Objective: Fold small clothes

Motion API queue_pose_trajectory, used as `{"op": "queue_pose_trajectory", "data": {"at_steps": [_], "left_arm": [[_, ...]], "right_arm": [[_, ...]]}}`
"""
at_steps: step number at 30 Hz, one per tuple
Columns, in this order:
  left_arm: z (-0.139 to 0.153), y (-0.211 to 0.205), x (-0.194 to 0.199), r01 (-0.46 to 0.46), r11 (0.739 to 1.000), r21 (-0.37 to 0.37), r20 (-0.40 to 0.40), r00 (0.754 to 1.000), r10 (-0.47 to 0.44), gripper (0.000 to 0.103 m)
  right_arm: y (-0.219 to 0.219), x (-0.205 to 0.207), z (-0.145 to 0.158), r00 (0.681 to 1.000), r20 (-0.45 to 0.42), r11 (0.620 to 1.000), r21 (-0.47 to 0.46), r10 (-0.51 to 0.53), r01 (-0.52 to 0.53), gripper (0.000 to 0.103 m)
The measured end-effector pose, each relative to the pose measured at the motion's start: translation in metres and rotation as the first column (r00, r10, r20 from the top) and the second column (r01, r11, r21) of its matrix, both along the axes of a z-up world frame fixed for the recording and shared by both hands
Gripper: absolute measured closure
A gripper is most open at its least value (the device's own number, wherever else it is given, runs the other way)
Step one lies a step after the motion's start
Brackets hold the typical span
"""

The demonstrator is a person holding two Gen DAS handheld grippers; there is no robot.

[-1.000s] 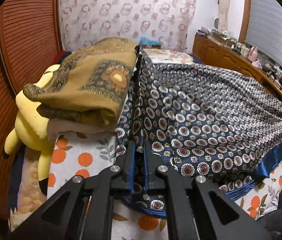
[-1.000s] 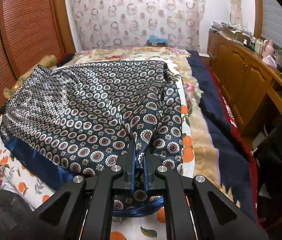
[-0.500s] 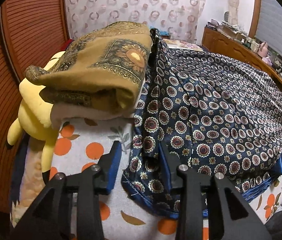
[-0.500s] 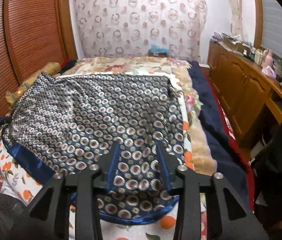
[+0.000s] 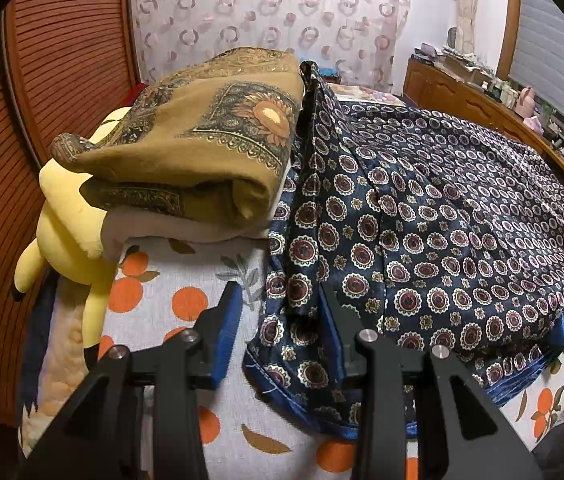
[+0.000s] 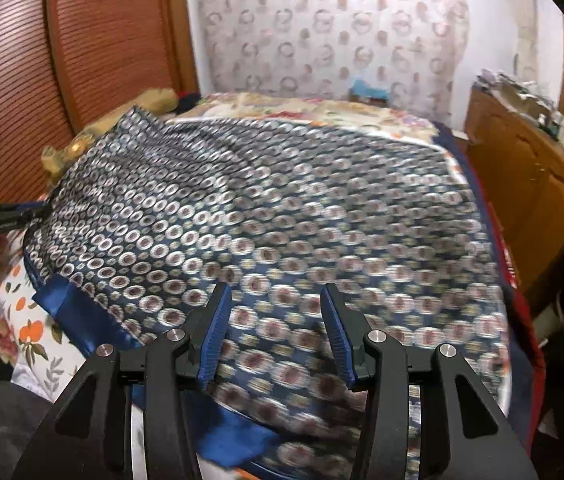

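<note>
A dark blue satin garment [image 5: 421, 216] with round medallion print and a plain blue hem lies spread over the bed. In the left wrist view its near left corner sags loosely between the fingers of my left gripper [image 5: 280, 314], which stands open; the cloth rests against the right pad without being pinched. In the right wrist view the same garment [image 6: 266, 208] is blurred by motion. My right gripper [image 6: 274, 324] hovers over its near right part with jaws opening and no cloth pinched between them. The left gripper [image 6: 2, 216] shows at the far left edge there.
A folded brown blanket [image 5: 202, 140] on a cream one lies left of the garment, with a yellow plush toy [image 5: 66, 236] beside it. The bedsheet [image 5: 170, 292] has orange fruit print. A wooden slatted wall [image 5: 42, 80] is at left, a cluttered wooden cabinet [image 6: 537, 168] at right.
Both grippers went from shut on the garment's near corners to open, and the cloth dropped flat onto the bed. The right gripper has swung sideways, so its view is now blurred.
</note>
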State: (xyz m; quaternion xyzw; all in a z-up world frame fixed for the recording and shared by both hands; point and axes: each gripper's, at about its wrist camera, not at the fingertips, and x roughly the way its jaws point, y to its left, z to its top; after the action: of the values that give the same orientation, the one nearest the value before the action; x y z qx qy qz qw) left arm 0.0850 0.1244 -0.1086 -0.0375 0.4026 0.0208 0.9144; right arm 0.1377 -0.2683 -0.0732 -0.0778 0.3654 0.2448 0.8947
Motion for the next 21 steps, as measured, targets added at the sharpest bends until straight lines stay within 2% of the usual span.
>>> {"op": "queue_pose_trajectory", "data": {"at_steps": [5,10,16,18,20,21], "left_arm": [[0.000,0.000,0.000,0.000,1.000,-0.001,0.000,1.000,0.000,0.066],[0.000,0.000,0.000,0.000,1.000,0.000,0.000,1.000,0.000,0.065],[0.000,0.000,0.000,-0.001,1.000,-0.002,-0.002,1.000,0.001,0.065],[0.000,0.001,0.000,0.005,1.000,-0.025,0.000,1.000,-0.005,0.065],[0.000,0.003,-0.001,0.035,0.996,-0.081,0.010,0.999,-0.034,0.065],[0.000,0.002,-0.001,0.050,0.994,-0.096,0.012,0.999,-0.049,0.072]], "right_arm": [[0.027,0.003,-0.012,0.999,-0.021,0.999,-0.019,0.035,-0.036,0.055],[0.037,0.009,-0.026,0.998,-0.058,0.996,-0.087,0.020,-0.025,0.043],[0.041,0.006,-0.030,0.999,-0.040,0.993,-0.113,0.034,-0.038,0.032],[0.042,0.006,-0.031,0.998,-0.041,0.993,-0.114,0.038,-0.043,0.029],[0.041,0.008,-0.031,0.998,-0.046,0.993,-0.111,0.041,-0.046,0.027],[0.041,0.008,-0.031,0.998,-0.047,0.993,-0.111,0.043,-0.048,0.026]]}}
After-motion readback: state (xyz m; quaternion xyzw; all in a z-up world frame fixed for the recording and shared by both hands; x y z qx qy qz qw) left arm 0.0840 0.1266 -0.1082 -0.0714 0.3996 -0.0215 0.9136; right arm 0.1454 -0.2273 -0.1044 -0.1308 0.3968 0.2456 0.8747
